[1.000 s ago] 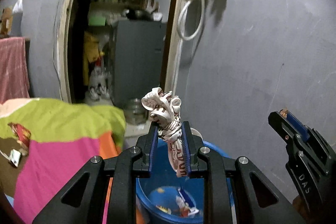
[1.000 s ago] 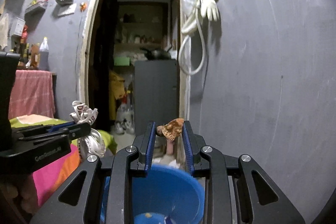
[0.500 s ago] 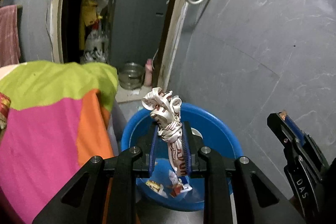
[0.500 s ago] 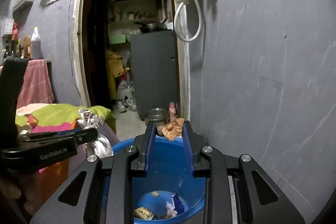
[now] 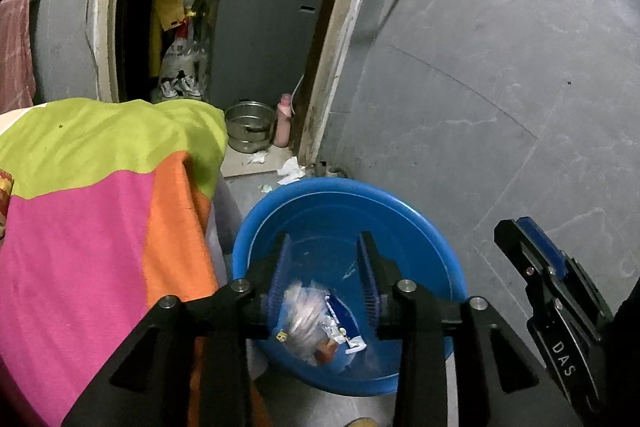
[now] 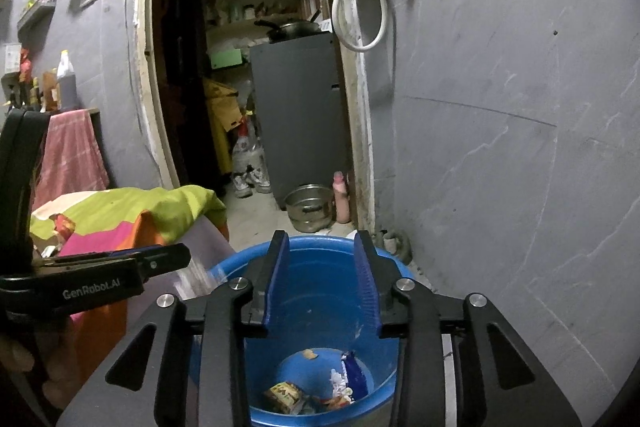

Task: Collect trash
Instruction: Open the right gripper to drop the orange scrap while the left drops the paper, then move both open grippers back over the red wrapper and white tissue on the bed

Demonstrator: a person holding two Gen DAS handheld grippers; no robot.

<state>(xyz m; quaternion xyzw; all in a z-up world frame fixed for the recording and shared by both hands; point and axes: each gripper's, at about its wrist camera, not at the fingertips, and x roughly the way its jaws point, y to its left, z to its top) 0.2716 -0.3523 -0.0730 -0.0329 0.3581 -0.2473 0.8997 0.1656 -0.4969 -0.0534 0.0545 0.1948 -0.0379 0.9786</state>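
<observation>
A blue bucket (image 5: 340, 189) (image 6: 396, 267) stands on the floor under both grippers, with several wrappers on its bottom. My left gripper (image 5: 324, 267) hangs over it with its jaws opening. A crumpled white wrapper (image 5: 304, 315) shows blurred below the fingers, inside the bucket and free of the pads. In the right wrist view the same wrapper (image 6: 196, 275) is a pale blur beneath the left gripper (image 6: 120, 267). My right gripper (image 6: 320, 279) (image 5: 552, 291) is also opening, with nothing between its fingers. A small brown scrap (image 6: 309, 354) lies on the bucket's bottom.
A bed with a green, pink and orange cloth (image 5: 100, 207) presses against the bucket's left side. The grey wall (image 5: 500, 87) rises close on the right. Beyond are a doorway, a steel pot (image 5: 249, 126), a pink bottle (image 5: 282, 123) and crumpled paper (image 5: 290, 169) on the floor.
Both grippers sank and tipped down over the bucket. Their jaws opened: the white wrapper left the left gripper and the brown scrap left the right one.
</observation>
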